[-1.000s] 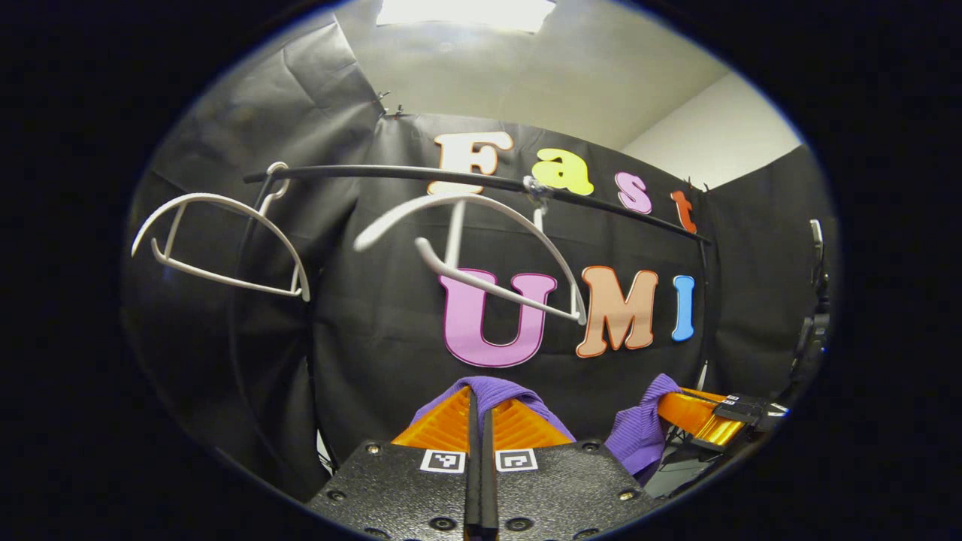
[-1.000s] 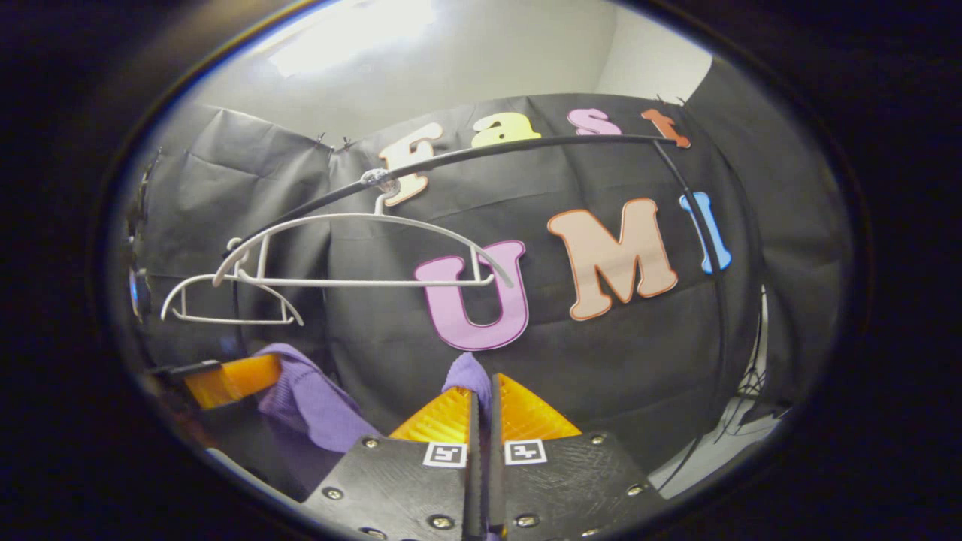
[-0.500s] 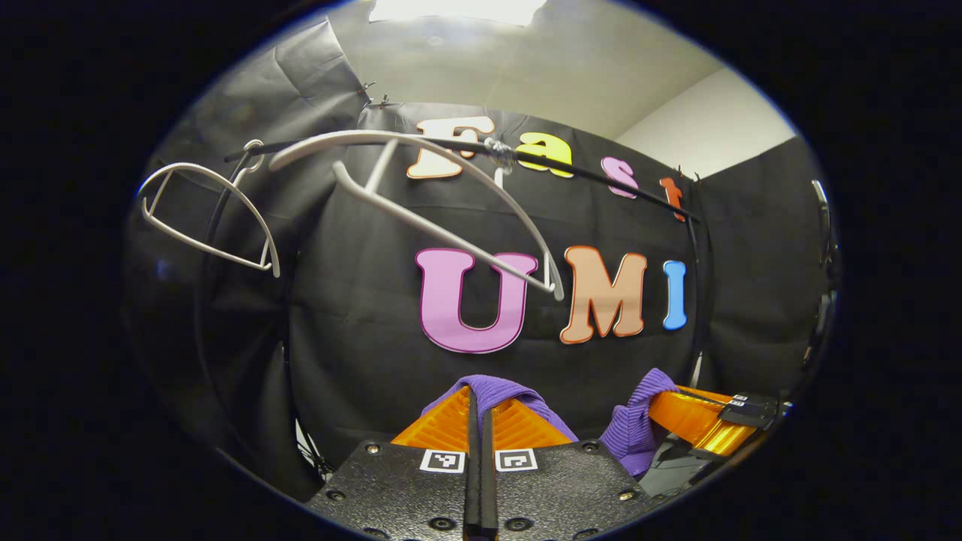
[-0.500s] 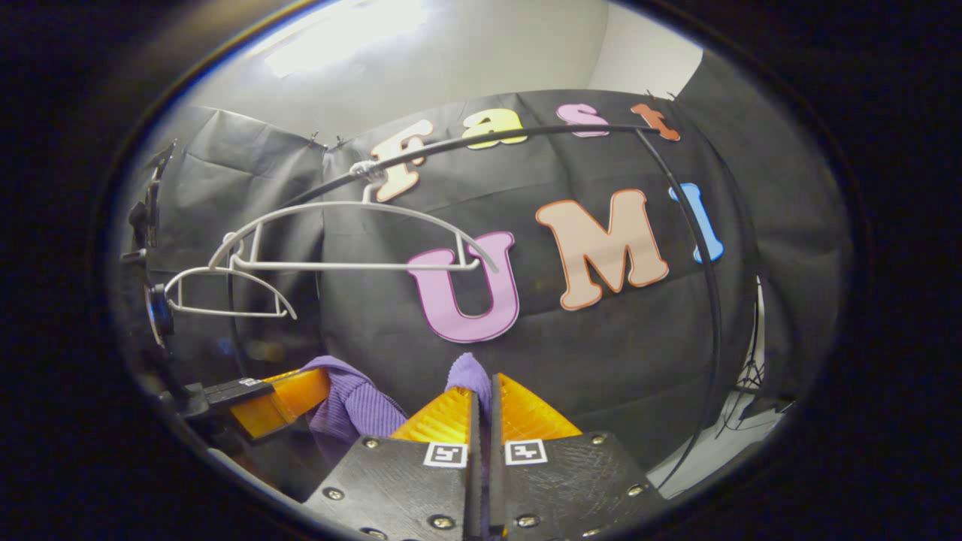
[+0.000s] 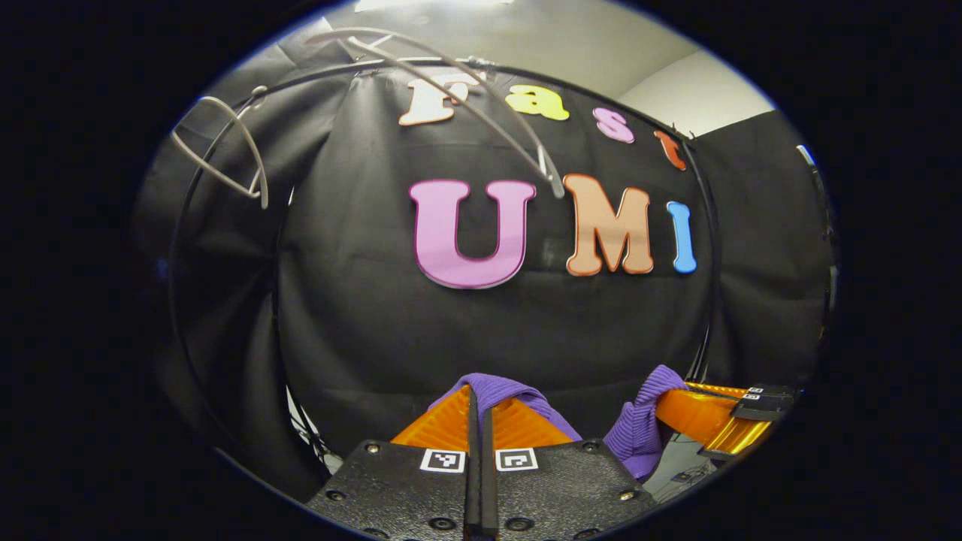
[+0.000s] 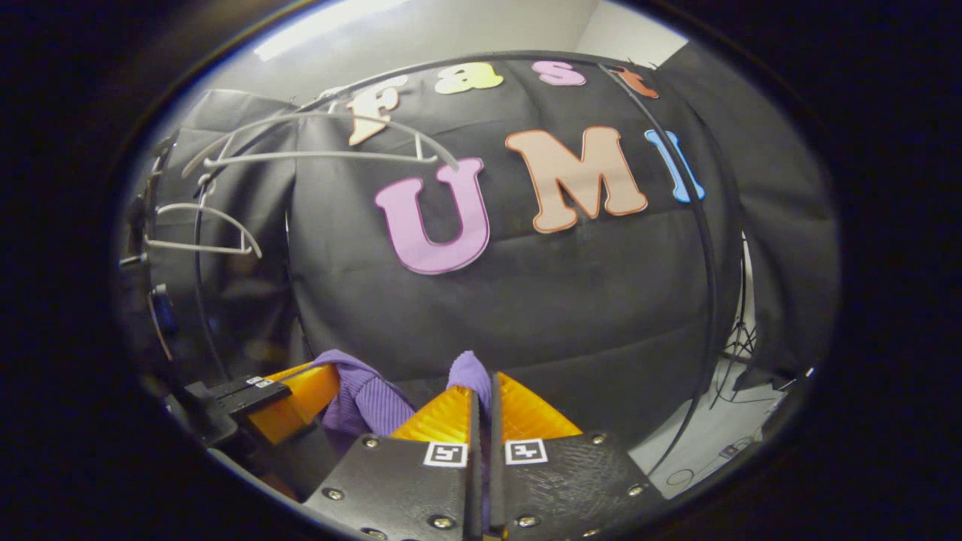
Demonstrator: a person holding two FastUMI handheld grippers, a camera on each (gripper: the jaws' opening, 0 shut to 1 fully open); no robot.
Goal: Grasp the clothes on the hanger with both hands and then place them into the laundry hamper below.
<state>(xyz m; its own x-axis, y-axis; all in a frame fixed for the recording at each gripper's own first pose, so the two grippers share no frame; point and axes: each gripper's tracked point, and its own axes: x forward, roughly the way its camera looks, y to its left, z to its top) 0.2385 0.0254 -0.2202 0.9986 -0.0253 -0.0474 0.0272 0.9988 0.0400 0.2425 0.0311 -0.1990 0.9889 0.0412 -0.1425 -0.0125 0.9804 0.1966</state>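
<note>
A purple ribbed garment [image 5: 496,388] bulges over the tips of my left gripper [image 5: 479,406], which is shut on it. To the right in the left gripper view, my right gripper [image 5: 703,421] holds another fold of the purple garment [image 5: 639,428]. In the right gripper view my right gripper [image 6: 481,402] is shut on the purple garment [image 6: 470,373], and my left gripper [image 6: 289,398] grips a bunch of it [image 6: 364,398] at lower left. Bare white hangers [image 5: 466,90] [image 6: 323,146] hang from the black rail [image 6: 526,60] above. The hamper is out of sight.
A second empty hanger [image 5: 225,150] [image 6: 199,229] hangs at the left end of the rail. The rack's curved black upright [image 6: 706,263] runs down the right side, with cables and a stand on the pale floor [image 6: 714,443] beyond it.
Both grippers have dropped with the garment: the rail and hangers have slid upward in both views. The near hanger swings, free of the cloth. Both grips are unchanged.
</note>
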